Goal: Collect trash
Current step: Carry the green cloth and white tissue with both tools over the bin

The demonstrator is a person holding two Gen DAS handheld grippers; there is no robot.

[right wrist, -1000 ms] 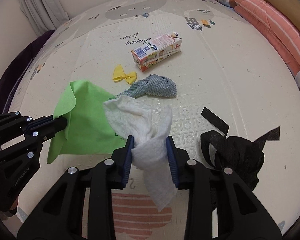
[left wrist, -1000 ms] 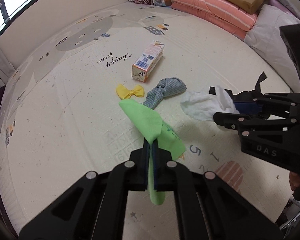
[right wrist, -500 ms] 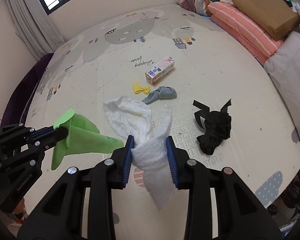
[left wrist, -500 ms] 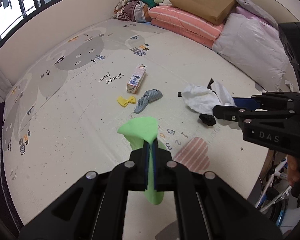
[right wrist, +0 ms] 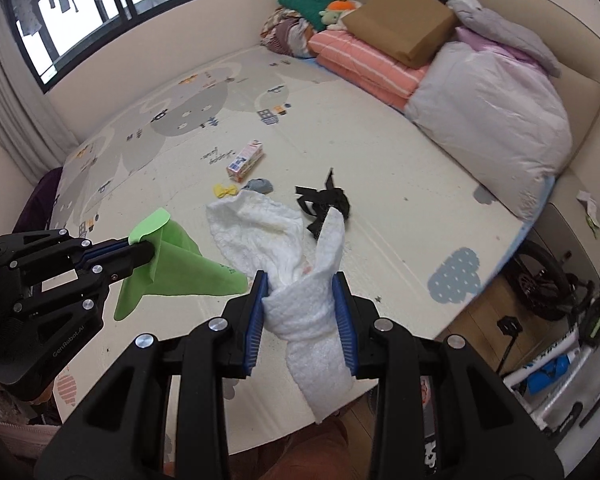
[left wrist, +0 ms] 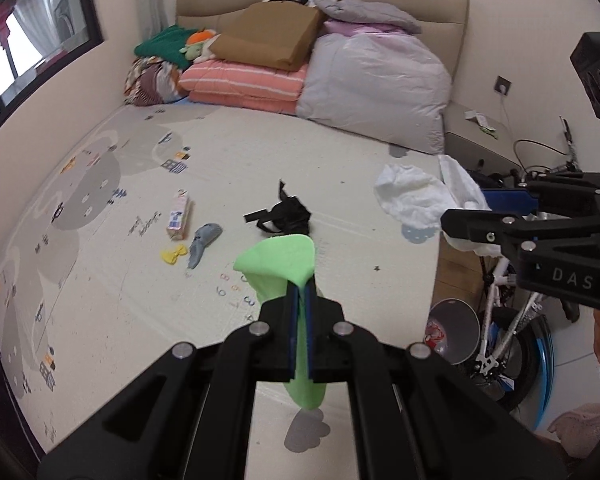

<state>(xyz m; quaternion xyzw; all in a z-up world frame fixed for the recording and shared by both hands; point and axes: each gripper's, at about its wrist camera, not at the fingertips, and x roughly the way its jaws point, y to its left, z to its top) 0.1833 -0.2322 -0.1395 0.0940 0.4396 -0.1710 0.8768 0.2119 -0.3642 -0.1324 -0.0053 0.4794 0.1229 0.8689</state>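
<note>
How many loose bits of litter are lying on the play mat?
4: a small carton, a yellow bow-shaped scrap just in front of it, a grey rag beside the scrap, and a black crumpled piece further right. Others may be hidden.

- Green cloth: thin, bright, pinched in the left hand-held gripper, one flap curling up, a tail hanging below.
- White wipe: crumpled, quilted, clamped in the right hand-held gripper, ends flopping up and down.
- Black scrap: bunched with loose straps, on the play mat.
- Small carton: lying on its side at the scrap's 10 o'clock.
- Yellow bow and grey cloth: side by side just below the carton.
</note>
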